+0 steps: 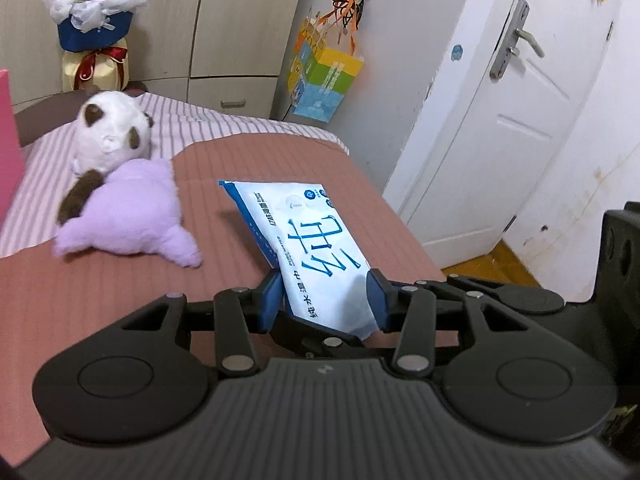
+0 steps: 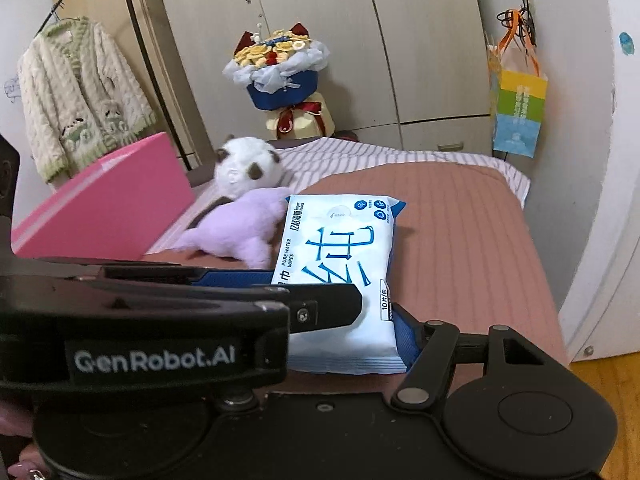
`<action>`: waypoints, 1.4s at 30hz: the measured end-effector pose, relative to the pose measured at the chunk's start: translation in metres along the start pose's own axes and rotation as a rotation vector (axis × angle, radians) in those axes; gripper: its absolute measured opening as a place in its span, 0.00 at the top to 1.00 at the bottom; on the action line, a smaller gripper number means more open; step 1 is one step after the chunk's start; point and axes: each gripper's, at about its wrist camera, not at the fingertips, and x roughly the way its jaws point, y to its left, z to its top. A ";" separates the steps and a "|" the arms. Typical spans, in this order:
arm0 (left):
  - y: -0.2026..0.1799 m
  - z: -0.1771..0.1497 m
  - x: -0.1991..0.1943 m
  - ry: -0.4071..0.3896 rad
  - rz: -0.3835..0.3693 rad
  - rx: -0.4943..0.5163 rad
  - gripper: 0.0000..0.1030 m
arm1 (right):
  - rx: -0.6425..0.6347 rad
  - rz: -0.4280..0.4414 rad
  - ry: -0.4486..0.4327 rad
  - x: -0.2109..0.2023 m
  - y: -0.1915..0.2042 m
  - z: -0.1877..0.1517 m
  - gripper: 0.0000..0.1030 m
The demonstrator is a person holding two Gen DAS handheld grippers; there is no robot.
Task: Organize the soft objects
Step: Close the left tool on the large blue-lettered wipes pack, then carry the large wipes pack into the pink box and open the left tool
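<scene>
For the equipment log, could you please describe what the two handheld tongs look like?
Both tongs are matte black plastic. The left tongs have scissor-like link bars with silver rivets, two round housings with disc-shaped recesses, a ribbed body and blue finger pads. The right tongs show the same black links and a blue pad. White "GenRobot.AI" lettering marks the left tongs' side. No cables or sleeves show.
</scene>
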 end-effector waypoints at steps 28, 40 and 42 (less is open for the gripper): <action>0.028 -0.023 -0.149 0.081 -0.035 -0.043 0.55 | -0.222 0.107 0.071 -0.083 0.117 -0.009 0.32; 0.064 -0.013 -0.223 0.005 0.033 -0.106 0.54 | -0.307 0.234 0.021 -0.098 0.181 0.016 0.32; 0.071 -0.009 -0.234 -0.019 0.049 -0.115 0.54 | -0.320 0.251 0.006 -0.099 0.193 0.022 0.32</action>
